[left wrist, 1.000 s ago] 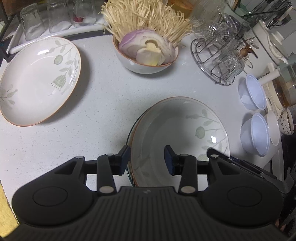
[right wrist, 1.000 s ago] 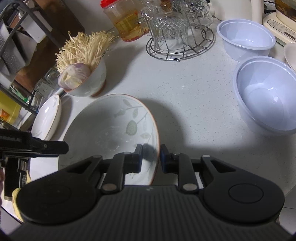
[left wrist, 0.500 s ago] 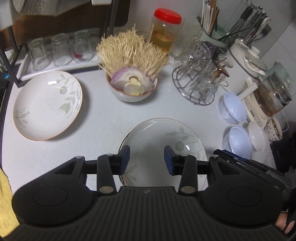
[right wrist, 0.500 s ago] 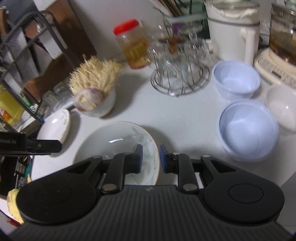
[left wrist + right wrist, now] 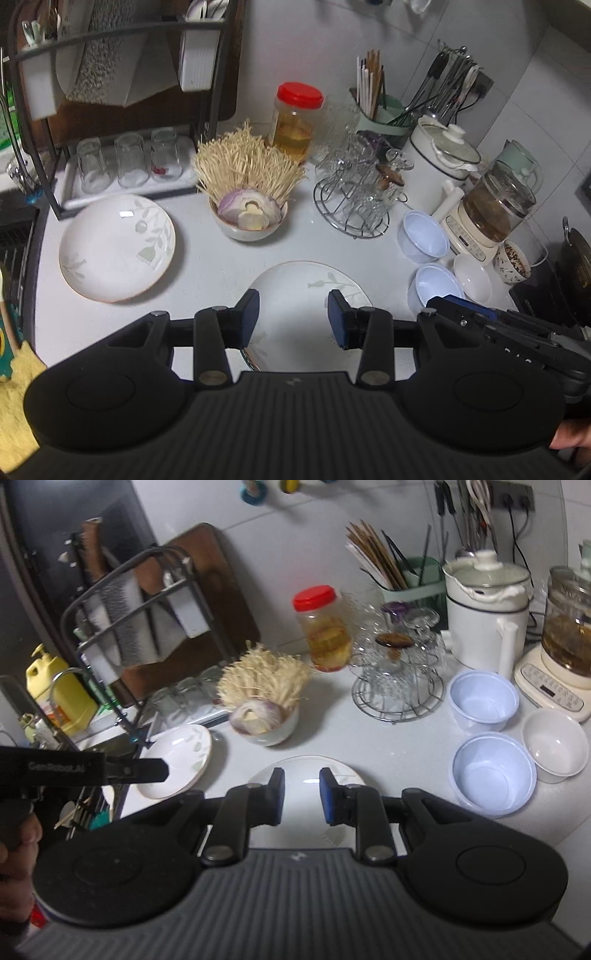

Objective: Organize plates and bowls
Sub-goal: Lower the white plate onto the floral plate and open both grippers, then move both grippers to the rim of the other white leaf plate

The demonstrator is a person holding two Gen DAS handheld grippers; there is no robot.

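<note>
A stack of leaf-patterned plates (image 5: 299, 288) lies on the white counter below both grippers; it also shows in the right wrist view (image 5: 301, 770). A single matching plate (image 5: 114, 247) lies at the left, also in the right wrist view (image 5: 181, 760). Two pale blue plastic bowls (image 5: 482, 701) (image 5: 493, 775) and a small white bowl (image 5: 554, 747) sit at the right. My left gripper (image 5: 293, 317) is open and empty, raised above the stack. My right gripper (image 5: 302, 795) is open and empty above the same stack.
A bowl of enoki mushrooms and onion (image 5: 249, 210) stands behind the stack. A wire rack of glass cups (image 5: 354, 195), a red-lidded jar (image 5: 295, 122), a white pot (image 5: 439, 166), a kettle on its base (image 5: 491, 210) and a dish rack with glasses (image 5: 125, 162) line the back.
Both grippers have risen and pulled back from the plate stack. The right gripper's fingers have spread apart from the plate rim they were closed near.
</note>
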